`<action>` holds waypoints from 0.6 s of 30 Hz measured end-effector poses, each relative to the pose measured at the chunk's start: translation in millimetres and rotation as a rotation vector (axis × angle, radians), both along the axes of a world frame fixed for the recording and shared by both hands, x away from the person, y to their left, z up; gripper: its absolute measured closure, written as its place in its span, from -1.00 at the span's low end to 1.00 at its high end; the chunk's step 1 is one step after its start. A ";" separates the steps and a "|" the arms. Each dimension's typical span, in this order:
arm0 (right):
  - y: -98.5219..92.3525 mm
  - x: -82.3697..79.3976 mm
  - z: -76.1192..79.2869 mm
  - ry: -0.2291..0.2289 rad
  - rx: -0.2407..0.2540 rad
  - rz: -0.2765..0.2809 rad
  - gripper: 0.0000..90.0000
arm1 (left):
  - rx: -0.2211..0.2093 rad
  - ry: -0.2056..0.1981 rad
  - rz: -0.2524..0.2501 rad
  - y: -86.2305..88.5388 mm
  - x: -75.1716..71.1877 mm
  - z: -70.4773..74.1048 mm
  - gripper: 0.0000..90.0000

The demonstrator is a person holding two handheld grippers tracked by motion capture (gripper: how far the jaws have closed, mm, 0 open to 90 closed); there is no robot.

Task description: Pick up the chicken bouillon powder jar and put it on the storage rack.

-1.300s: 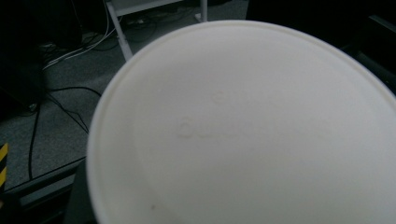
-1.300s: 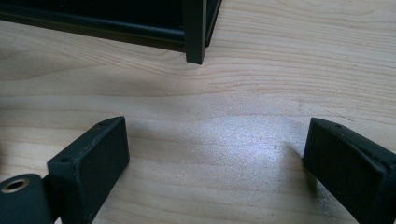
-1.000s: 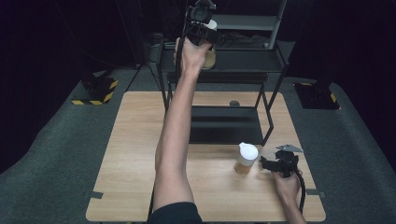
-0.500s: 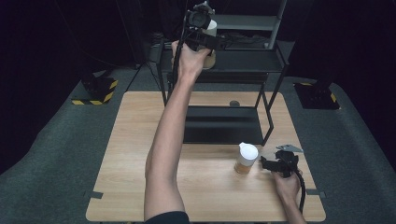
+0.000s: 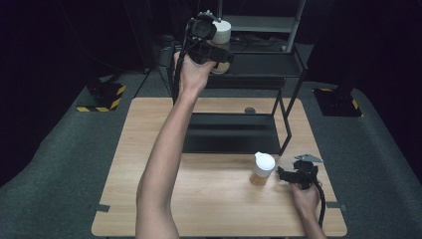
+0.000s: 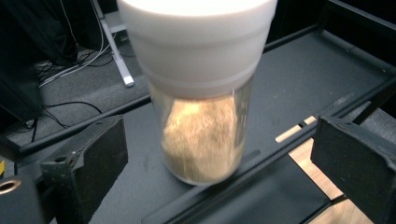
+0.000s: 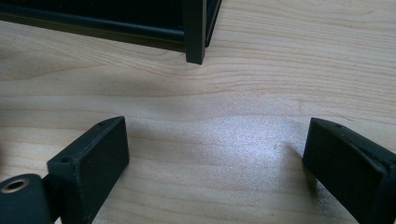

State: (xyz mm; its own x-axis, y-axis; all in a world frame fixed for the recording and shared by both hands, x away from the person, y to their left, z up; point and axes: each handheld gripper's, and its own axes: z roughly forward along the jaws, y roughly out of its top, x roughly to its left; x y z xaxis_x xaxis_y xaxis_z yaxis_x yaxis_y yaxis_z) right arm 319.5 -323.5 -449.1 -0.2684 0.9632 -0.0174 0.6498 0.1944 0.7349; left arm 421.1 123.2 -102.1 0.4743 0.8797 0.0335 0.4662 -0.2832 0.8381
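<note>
One jar (image 6: pixel 205 93) stands released on the shelf (image 6: pixel 303 84), left claw (image 6: pixel 219 163) just opened wide.

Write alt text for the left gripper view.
A clear jar of tan powder with a white lid stands on a black shelf, between the left gripper's two black fingers, which have just been opening and stand clear of it. Wooden table shows below.
</note>
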 end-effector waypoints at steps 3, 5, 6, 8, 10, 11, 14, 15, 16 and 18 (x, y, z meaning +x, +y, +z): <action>0.1 0.0 -0.1 0.000 0.001 -0.001 -0.86 | -0.001 0.005 -0.007 4.6 -4.6 -3.4 -0.91; 0.1 0.0 -0.1 0.000 0.001 -0.001 -0.86 | -0.001 0.005 -0.009 7.5 -7.6 -6.1 -0.91; 0.1 0.0 -0.1 0.000 0.001 -0.001 -0.86 | -0.001 0.005 -0.009 7.5 -7.6 -6.1 -0.90; 0.1 0.0 -0.1 0.000 0.001 -0.001 -0.86 | 0.002 0.005 -0.013 9.8 -10.0 -9.1 -0.90; 0.1 0.0 -0.1 0.000 0.001 -0.001 -0.86 | 0.000 0.009 -0.017 12.9 -11.4 -13.8 -0.90; 0.2 0.0 -0.1 0.000 0.001 -0.001 -0.86 | -0.001 0.011 -0.018 14.0 -11.6 -14.7 -0.90; 0.2 0.0 -0.1 0.000 0.001 -0.001 -0.86 | -0.012 0.011 -0.019 18.4 -13.5 -20.3 -0.90; 0.1 0.0 -0.1 0.000 0.001 -0.001 -0.86 | -0.014 0.012 -0.019 18.8 -14.0 -21.6 -0.90; 0.2 0.0 -0.1 0.000 0.001 -0.001 -0.86 | -0.010 0.014 -0.022 19.7 -14.4 -23.0 -0.90; 0.2 0.0 -0.1 0.000 0.001 -0.001 -0.86 | -0.012 0.015 -0.025 20.4 -15.0 -24.7 -0.90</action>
State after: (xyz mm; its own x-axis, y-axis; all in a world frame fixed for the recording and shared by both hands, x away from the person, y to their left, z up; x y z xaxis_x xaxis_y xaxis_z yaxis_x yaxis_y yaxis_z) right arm 319.5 -323.3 -449.2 -0.2672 0.9635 -0.0163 0.6498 0.1926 0.7353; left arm 406.1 143.6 -126.8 0.4963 0.8680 0.0156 0.4714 -0.2845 0.8348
